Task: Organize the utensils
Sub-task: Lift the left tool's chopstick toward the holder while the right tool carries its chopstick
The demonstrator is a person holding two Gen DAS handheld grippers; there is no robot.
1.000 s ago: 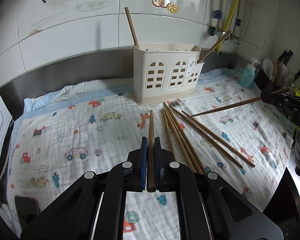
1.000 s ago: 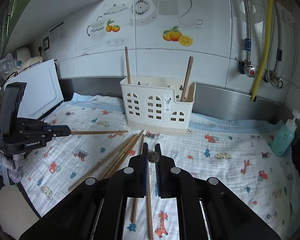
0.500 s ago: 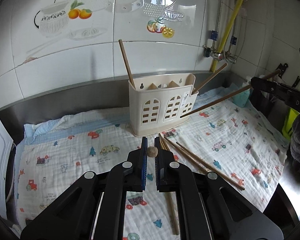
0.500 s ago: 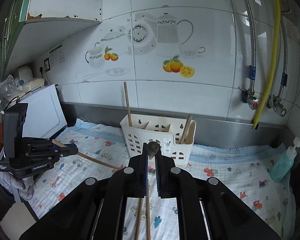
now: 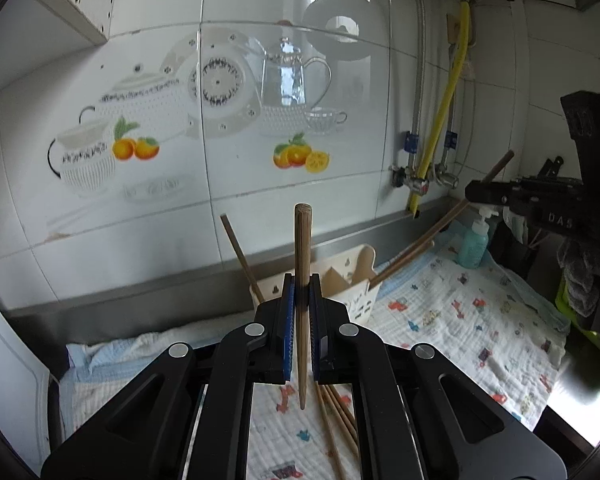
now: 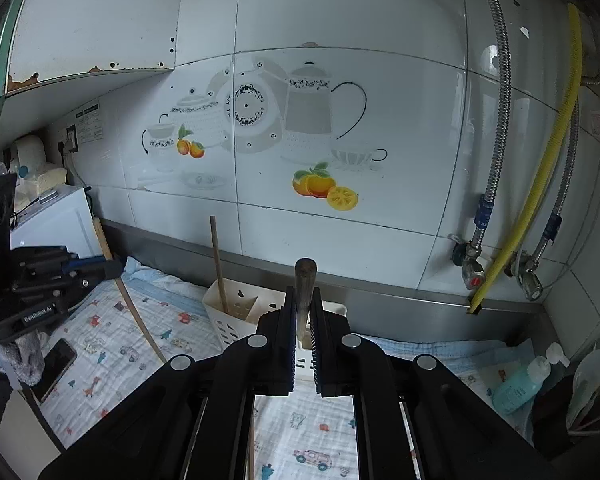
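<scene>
My left gripper [image 5: 301,288] is shut on a wooden chopstick [image 5: 302,248] held upright, thick end up, above the cream utensil holder [image 5: 356,276]. My right gripper [image 6: 304,300] is shut on another chopstick [image 6: 305,284], also upright over the holder [image 6: 240,312]. The right gripper also shows in the left wrist view [image 5: 540,200], its chopstick [image 5: 440,228] slanting down toward the holder. The left gripper shows in the right wrist view [image 6: 100,268] with its chopstick [image 6: 132,304]. One chopstick [image 6: 218,260] stands in the holder. Several loose chopsticks [image 5: 336,420] lie on the cloth.
A patterned cloth [image 5: 460,320] covers the counter. A teal soap bottle [image 6: 520,384] stands at the right. A phone [image 6: 56,364] lies at the left edge. A white appliance [image 6: 56,220] is at the far left. Pipes and a yellow hose [image 6: 540,184] run down the tiled wall.
Both grippers have risen and tipped their chopsticks from lying level to upright, and have come in over the holder. The counter has dropped low in both views.
</scene>
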